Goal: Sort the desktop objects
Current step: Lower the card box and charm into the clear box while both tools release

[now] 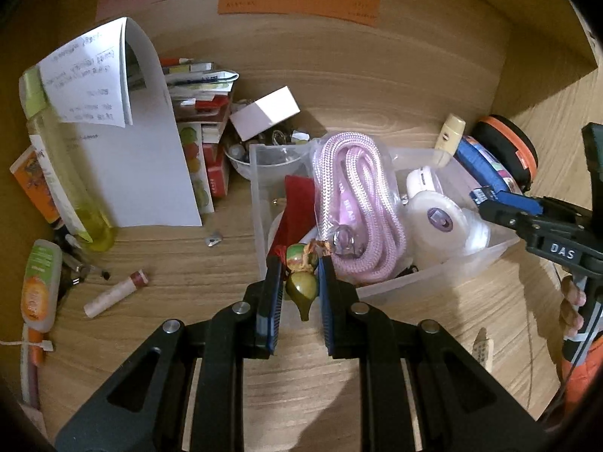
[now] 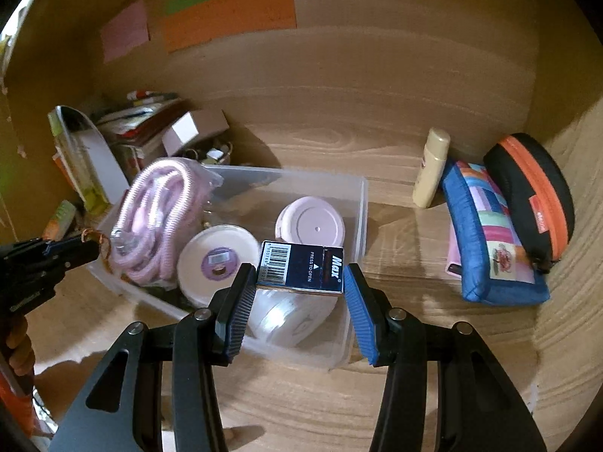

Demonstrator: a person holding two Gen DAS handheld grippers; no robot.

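We hold both grippers over the clear plastic storage bin [image 2: 358, 203] on the wooden desk, each with something to drop in, which we judge to be why both hover at its near rim. Our left gripper [image 1: 299, 282] has its two blue-padded fingers closed narrowly on a small green gourd-shaped charm with a red cord [image 1: 301, 282], pinched at its waist so the pointed tip hangs toward us, just above the bin's near left corner. Our right gripper [image 2: 299, 286] clamps a dark blue cardboard staple box marked "Max" [image 2: 301, 267] across its length, its jaws fairly wide apart because the box is long; it sits over the bin's near side, above the round white lidded jars [image 2: 216, 256]. Already in the bin lies a coiled pink braided rope in a clear bag [image 1: 358, 196]. The left view alone shows the clutter left to sort: a pale lip-balm tube [image 1: 113, 293], a yellow-green bottle [image 1: 68, 173], folded white papers [image 1: 143, 150] and an orange-labelled tube [image 1: 39, 282]. The right view alone shows fully the blue patchwork fabric pouch [image 2: 490, 233], the black case with an orange zip [image 2: 535, 192] and the cream bottle [image 2: 431, 169], all standing beside the bin's right wall.
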